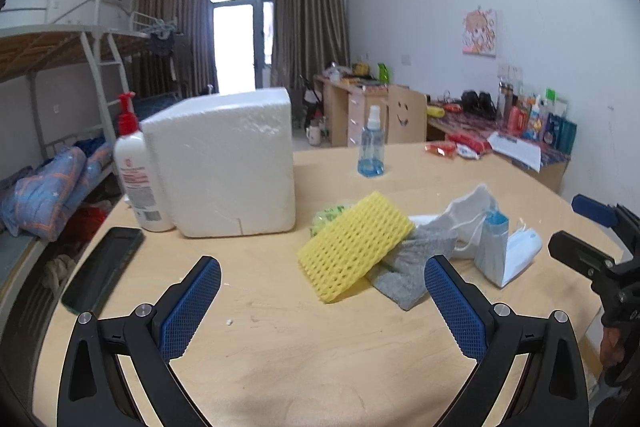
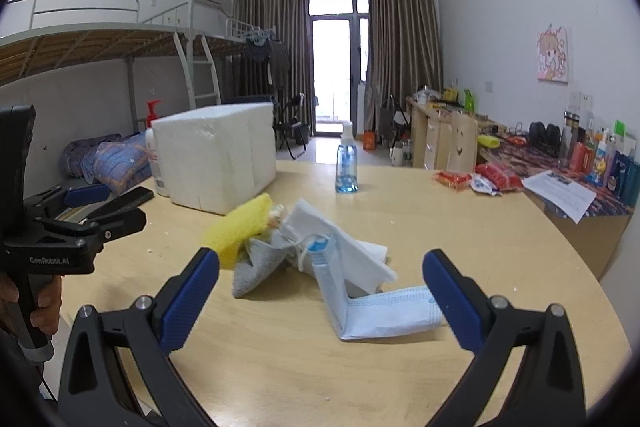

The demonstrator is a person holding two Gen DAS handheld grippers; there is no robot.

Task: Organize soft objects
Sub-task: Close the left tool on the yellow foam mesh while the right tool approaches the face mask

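Both grippers spread above a heap of soft things

Loosely heaped at the middle of the round pale wooden table (image 1: 280, 347) lie a yellow netted foam sleeve (image 1: 354, 245), a grey knitted cloth (image 1: 416, 263), white tissue sheets (image 2: 360, 251) and a folded light blue face mask (image 2: 384, 311). Behind them stands a white foam box (image 1: 224, 163). Left gripper (image 1: 322, 301) hovers near the sleeve, fingers spread and holding nothing. Right gripper (image 2: 320, 297) is spread likewise, just over the mask.
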